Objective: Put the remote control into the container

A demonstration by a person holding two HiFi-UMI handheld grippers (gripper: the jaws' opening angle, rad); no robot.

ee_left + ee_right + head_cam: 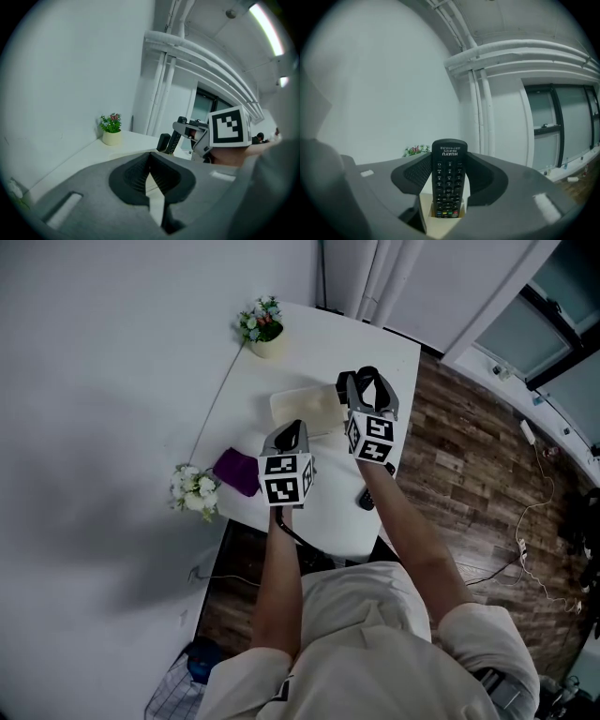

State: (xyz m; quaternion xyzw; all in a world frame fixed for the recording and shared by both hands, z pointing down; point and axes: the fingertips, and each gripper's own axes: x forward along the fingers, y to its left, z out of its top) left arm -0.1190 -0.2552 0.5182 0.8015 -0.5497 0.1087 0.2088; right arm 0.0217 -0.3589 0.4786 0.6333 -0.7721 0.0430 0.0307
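A black remote control stands upright between the jaws of my right gripper, which is shut on it. Its lower end sits at the open top of the cream container. In the head view the container lies mid-table, with the right gripper at its right end. My left gripper hovers at the container's near side; its jaws meet at the tips with nothing held. From the left gripper view, the remote hangs tilted from the right gripper.
The white table stands against a wall. A potted flower is at the far corner and another bunch at the near left edge. A purple cloth lies left of the container. A small dark object rests near the right forearm.
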